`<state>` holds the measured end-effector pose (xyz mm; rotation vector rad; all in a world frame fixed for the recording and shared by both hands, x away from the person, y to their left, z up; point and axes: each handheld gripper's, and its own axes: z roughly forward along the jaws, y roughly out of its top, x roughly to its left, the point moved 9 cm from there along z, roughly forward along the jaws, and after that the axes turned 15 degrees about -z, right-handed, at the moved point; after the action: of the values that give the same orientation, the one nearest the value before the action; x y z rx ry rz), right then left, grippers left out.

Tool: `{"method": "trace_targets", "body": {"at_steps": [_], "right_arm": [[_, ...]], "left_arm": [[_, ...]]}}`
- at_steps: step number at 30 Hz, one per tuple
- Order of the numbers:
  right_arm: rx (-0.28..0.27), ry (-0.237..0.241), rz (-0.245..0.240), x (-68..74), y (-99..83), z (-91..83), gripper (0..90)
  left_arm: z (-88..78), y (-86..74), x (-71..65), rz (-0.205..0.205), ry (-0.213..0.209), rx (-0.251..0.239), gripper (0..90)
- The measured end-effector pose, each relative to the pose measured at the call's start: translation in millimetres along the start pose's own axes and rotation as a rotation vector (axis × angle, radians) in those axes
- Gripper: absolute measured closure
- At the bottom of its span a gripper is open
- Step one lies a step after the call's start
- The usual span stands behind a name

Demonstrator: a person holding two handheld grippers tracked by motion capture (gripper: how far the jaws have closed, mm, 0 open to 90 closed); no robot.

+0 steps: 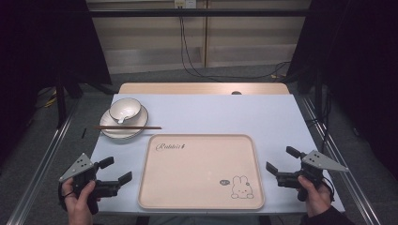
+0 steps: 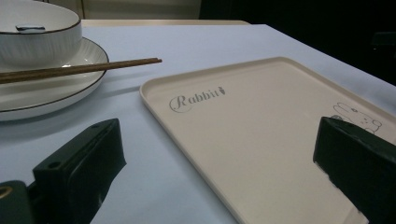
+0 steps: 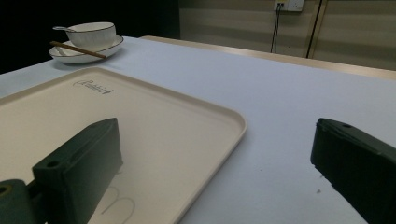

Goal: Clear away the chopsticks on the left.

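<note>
1. My left hand-held gripper (image 1: pixel 116 170) hovers near the front left corner of the surface (image 1: pixel 263 112), just beside the left edge of the tray (image 1: pixel 202 171). Its jaws stand wide apart, with nothing between them.
2. My right hand-held gripper (image 1: pixel 280 159) hovers near the front right of the surface, just beside the tray's right edge. Its jaws also stand wide, holding nothing.
3. The tray lies flat at the front centre, between the two hand-held grippers. It is beige with a raised rim, bears the word "Rabbit" near its far left corner and a rabbit drawing (image 1: pixel 242 187) near its near right corner.
4. The plate (image 1: pixel 110 130) sits at the far left of the surface, just beyond the tray's far left corner and apart from it.
5. The bowl (image 1: pixel 125 109) stands upright on the plate, with a spoon (image 1: pixel 121 118) resting inside it.
6. The chopsticks (image 1: pixel 126 127) lie level across the plate's near side, their tips reaching past the rim toward the right, above the tray's far edge.
</note>
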<state>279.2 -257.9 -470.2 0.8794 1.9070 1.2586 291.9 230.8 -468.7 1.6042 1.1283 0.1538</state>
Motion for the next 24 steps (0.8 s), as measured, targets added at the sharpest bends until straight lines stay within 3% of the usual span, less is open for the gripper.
{"method": "trace_targets", "body": {"at_steps": [5,9,13,15,20,24], "right_arm": [[-0.006,0.003,0.001,0.8,0.6,-0.4,1.5],[-0.005,0.008,0.0,1.4,0.7,0.4,1.6],[-0.004,0.008,-0.001,1.6,0.8,0.7,1.8],[-0.001,0.01,-0.003,2.0,0.6,0.9,1.8],[-0.007,0.012,-0.002,2.3,1.1,0.9,2.0],[-0.007,0.019,-0.006,3.0,1.2,0.8,2.0]], "left_arm": [[-8.9,4.8,3.7,0.036,0.021,-0.006,3.2],[-11.5,9.8,9.2,0.014,-0.001,0.007,4.3],[-11.0,13.5,18.8,0.049,0.017,0.039,4.3],[-8.5,15.1,23.3,0.047,-0.002,0.079,4.3],[-4.4,30.4,33.5,0.122,-0.018,0.119,4.0],[3.1,43.9,49.0,0.117,-0.021,0.137,3.5]]}}
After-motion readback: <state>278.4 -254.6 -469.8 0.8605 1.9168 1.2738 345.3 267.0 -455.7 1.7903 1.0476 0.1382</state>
